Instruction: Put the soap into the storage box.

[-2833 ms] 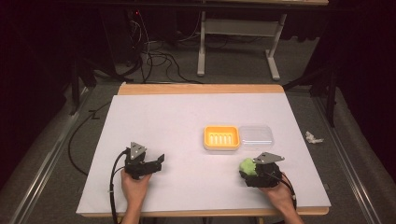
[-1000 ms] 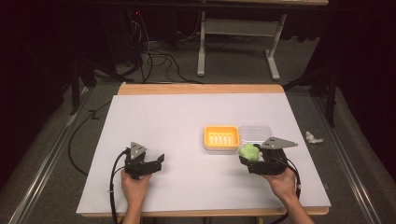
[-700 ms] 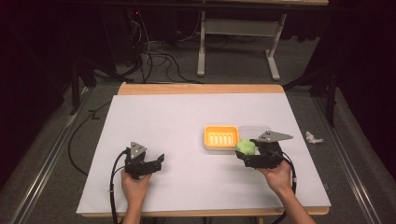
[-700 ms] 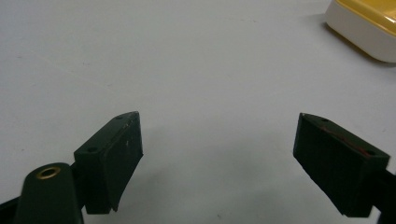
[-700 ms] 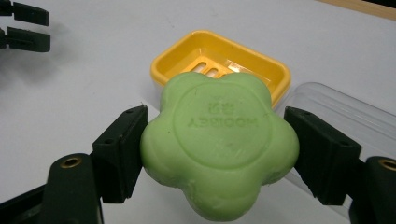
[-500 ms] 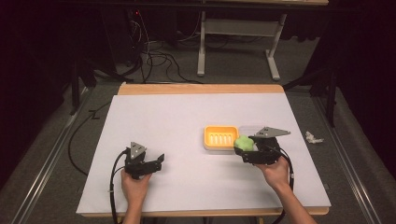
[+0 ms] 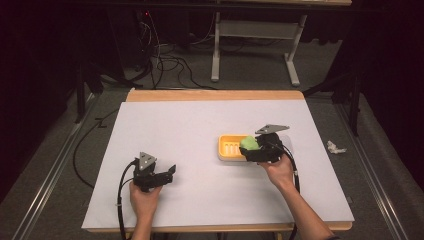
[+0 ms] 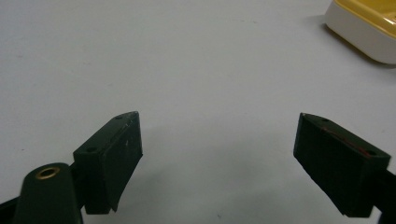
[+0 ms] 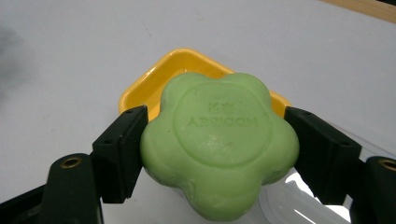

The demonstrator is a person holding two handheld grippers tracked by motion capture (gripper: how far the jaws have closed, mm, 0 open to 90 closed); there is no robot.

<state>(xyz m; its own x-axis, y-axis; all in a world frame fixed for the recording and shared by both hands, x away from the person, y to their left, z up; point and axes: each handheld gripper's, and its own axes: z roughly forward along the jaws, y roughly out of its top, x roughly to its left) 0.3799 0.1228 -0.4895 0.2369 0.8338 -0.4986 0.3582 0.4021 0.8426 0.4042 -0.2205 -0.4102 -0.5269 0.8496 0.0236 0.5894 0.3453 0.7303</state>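
Since the earlier frames, the right hand-held gripper [image 7: 252, 148] has been carried from the near right part of the counter [image 7: 190, 125] toward the yellow soap dish [image 7: 231, 148], while the left hand-held gripper [image 7: 167, 175] has been kept where it was. By the right hand-held gripper the green flower-shaped soap [image 9: 219, 144] is clamped between both jaws, which are set about half apart on its sides; in the high view the soap [image 7: 248, 142] is seen at the dish's right end. From the right gripper view the dish [image 9: 154, 79] is shown just ahead of and below the soap, its long side running across the line of the jaws, so the dish is judged to lie straight forward of the grip. A clear lid [image 9: 308, 205] is seen under the jaws, just beside the dish. The left hand-held gripper [image 8: 217, 154] is held wide with nothing between its jaws, well apart from the dish, so the right hand is clearly the nearer one.
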